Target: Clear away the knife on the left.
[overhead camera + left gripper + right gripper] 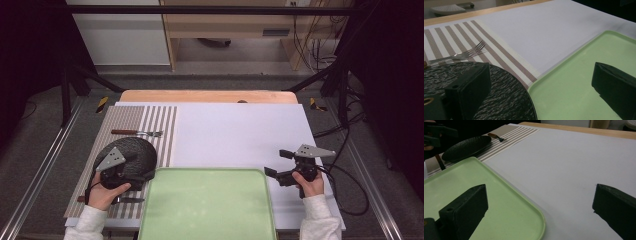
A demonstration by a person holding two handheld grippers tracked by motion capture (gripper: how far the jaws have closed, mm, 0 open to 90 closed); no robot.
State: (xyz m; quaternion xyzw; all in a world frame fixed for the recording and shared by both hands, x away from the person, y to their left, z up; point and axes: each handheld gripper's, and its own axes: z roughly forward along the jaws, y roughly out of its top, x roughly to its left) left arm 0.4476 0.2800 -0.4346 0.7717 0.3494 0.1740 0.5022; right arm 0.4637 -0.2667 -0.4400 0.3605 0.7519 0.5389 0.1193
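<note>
The left hand-held gripper (142, 176) is held open over the black plate (135, 152) near the counter's left edge; the right hand-held gripper (276, 164) is open too. The fork (137, 132) lies lengthwise toward the right edge, its tines best seen in the left gripper view.

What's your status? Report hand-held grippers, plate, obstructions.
Left hand-held gripper open over black plate, nothing held. Right hand-held gripper open, empty. Green tray beside plate; fork beyond it.

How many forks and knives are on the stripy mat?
2. A fork lies at the far end of the mat, beyond the black plate. A knife lies at the near end, partly hidden by the left hand.
</note>
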